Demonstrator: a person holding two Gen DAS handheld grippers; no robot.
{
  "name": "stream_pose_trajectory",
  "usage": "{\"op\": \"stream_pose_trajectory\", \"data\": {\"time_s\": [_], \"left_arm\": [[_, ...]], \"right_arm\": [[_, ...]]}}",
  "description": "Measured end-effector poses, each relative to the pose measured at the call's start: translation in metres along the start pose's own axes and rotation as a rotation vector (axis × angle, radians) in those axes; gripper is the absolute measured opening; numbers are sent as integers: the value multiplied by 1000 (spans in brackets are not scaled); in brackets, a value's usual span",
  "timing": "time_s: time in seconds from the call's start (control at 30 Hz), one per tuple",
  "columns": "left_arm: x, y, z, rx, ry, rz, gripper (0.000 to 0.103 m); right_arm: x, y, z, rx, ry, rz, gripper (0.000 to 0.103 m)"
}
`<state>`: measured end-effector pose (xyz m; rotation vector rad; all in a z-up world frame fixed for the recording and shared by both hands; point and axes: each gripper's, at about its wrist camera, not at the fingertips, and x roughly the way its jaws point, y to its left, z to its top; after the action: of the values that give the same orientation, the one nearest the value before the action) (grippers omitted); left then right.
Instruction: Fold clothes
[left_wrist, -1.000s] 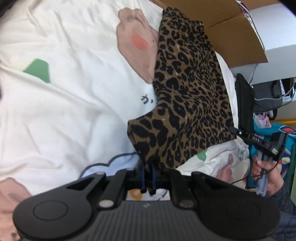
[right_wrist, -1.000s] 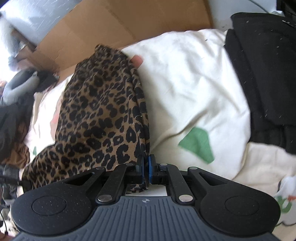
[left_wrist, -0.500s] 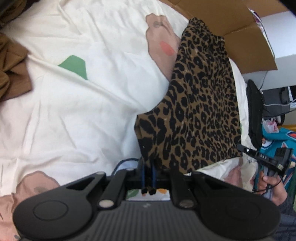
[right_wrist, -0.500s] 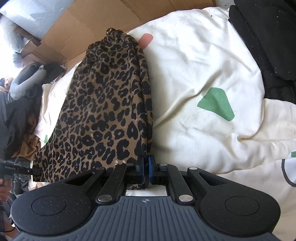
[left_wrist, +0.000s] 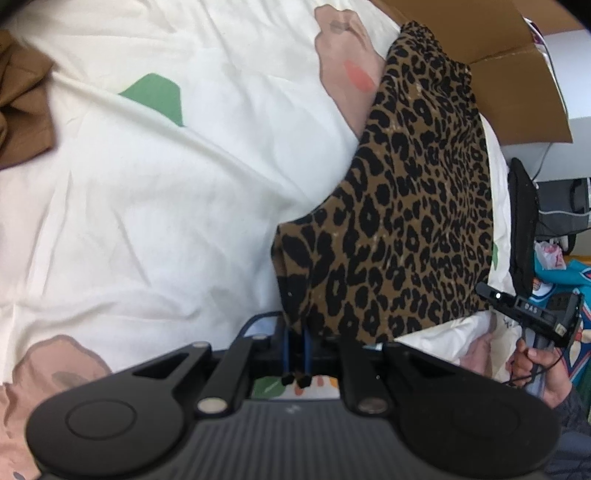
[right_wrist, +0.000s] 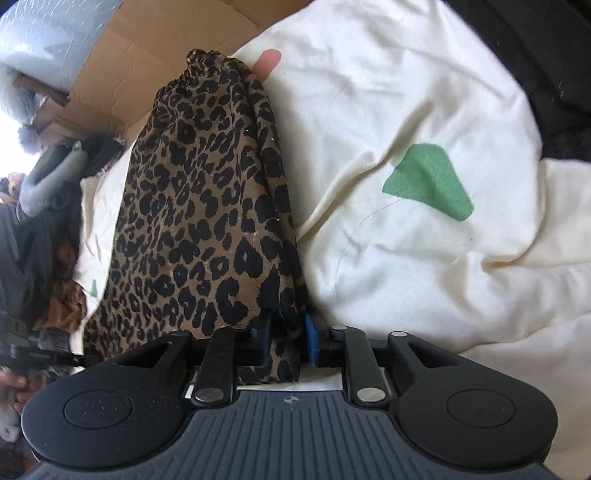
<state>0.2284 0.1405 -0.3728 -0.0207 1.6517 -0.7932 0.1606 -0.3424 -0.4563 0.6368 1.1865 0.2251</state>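
Laying the leopard-print garment (left_wrist: 417, 221) down on the white printed bedsheet (left_wrist: 155, 206), you have it folded over on itself and stretched out flat, its far end up by the cardboard box (left_wrist: 517, 85) and its near edge at both tools. Your left gripper (left_wrist: 295, 369) is clenched on the near left corner of the cloth, blue pads almost together with the hem pinched between them. Your right gripper (right_wrist: 286, 343) has just been opening; the right corner of the garment (right_wrist: 207, 206) hangs between the blue pads but neither pad presses on it now, so that side is released. The first fold looks done and set down. What is left, as far as I can judge: let go on the left, smooth the panel, then fold again to a compact stack. A brown garment (left_wrist: 18, 107) sits at the sheet's far left and dark clothing (right_wrist: 546, 55) lies to the right, possibly waiting their turn, though the edge of the view is too warped to be sure.
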Motion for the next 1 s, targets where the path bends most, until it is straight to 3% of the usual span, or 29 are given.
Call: {"op": "stream_pose_trajectory", "data": {"time_s": [0.17, 0.3, 0.53, 0.63, 0.9, 1.0], "left_arm": [[2, -2, 0, -5, 0, 11, 8], [0, -4, -1, -5, -5, 12, 8], [2, -4, -1, -21, -8, 16, 8], [-3, -6, -2, -17, -15, 7, 8], [-32, -24, -7, 35, -13, -31, 8], [-39, -27, -6, 70, 19, -6, 8]], "right_arm": [[6, -10, 6, 42, 23, 73, 25], [5, -8, 6, 20, 43, 78, 15], [8, -6, 7, 3, 63, 86, 16], [6, 0, 7, -27, 58, 75, 5], [-17, 11, 3, -15, 27, 92, 3], [-25, 17, -1, -30, 44, 110, 3]]}}
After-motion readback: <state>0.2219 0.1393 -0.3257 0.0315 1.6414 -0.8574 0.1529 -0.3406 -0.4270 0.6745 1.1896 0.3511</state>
